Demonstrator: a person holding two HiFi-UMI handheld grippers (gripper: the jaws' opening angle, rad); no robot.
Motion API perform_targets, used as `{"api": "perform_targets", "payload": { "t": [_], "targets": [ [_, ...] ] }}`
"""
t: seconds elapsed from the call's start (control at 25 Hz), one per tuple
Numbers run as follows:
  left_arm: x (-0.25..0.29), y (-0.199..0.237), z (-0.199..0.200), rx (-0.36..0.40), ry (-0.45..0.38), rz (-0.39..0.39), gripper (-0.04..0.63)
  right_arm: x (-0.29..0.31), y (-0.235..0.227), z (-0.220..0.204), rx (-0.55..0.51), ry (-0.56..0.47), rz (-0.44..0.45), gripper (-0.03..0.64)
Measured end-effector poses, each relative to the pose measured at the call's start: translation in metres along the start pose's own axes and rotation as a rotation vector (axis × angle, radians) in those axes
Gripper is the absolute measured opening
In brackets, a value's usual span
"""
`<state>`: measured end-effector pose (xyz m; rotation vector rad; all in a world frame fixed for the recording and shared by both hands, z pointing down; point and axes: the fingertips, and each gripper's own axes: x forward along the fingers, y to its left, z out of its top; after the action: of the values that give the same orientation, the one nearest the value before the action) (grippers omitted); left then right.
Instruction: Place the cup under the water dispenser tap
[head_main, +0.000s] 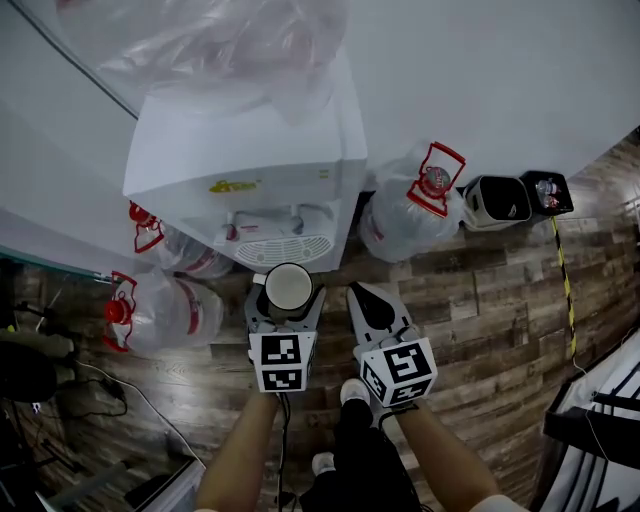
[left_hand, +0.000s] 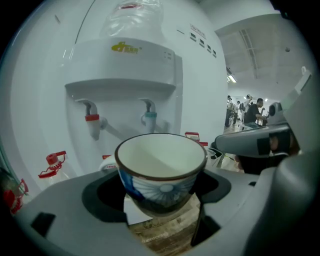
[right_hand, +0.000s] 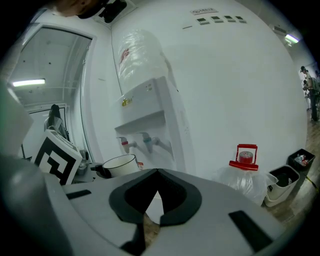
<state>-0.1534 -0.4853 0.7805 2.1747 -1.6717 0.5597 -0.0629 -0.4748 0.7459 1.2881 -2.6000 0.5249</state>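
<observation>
I've got L gripper (head_main: 286, 305) pinching the cup (left_hand: 161, 167) upright, in front of the dispenser (head_main: 240, 160), lower than its taps (left_hand: 149, 116). R gripper (head_main: 372, 305) pressed together, empty, also facing the dispenser.

The left claw (head_main: 288, 296) and right claw (head_main: 364, 296) are pale grey plastic with black inner pads (right_hand: 127, 197). Each carries a white cube (head_main: 281, 362) printed with black square markers. A thin black cable (head_main: 282, 430) leaves the left one. The person wears dark trousers (head_main: 365, 470) and white shoes (head_main: 352, 390).
</observation>
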Motion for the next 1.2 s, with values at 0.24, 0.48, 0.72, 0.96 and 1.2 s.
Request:
{"api": "perform_targets", "payload": {
  "t": [0.24,0.48,0.72,0.96,1.2],
  "targets": [
    [0.048,0.016,-0.016,0.001,-0.004,0.022,0.428,0.035,-0.015,-0.022,0.003,-0.004,0.004,0.020],
    [0.085,0.026,-0.033,-0.009,0.008,0.040,0.428,0.058,-0.024,-0.036,-0.004,-0.005,0.010,0.020],
    [0.105,0.033,-0.042,-0.025,0.005,0.047,0.428,0.072,-0.028,-0.046,-0.005,0.002,0.013,0.021],
    [0.123,0.034,-0.044,-0.021,-0.001,0.053,0.428,0.077,-0.030,-0.048,-0.004,0.002,0.012,0.020],
    [0.129,0.036,-0.042,-0.037,-0.023,0.070,0.428,0.075,-0.028,-0.047,-0.005,-0.004,0.016,0.020]
  ]
}}
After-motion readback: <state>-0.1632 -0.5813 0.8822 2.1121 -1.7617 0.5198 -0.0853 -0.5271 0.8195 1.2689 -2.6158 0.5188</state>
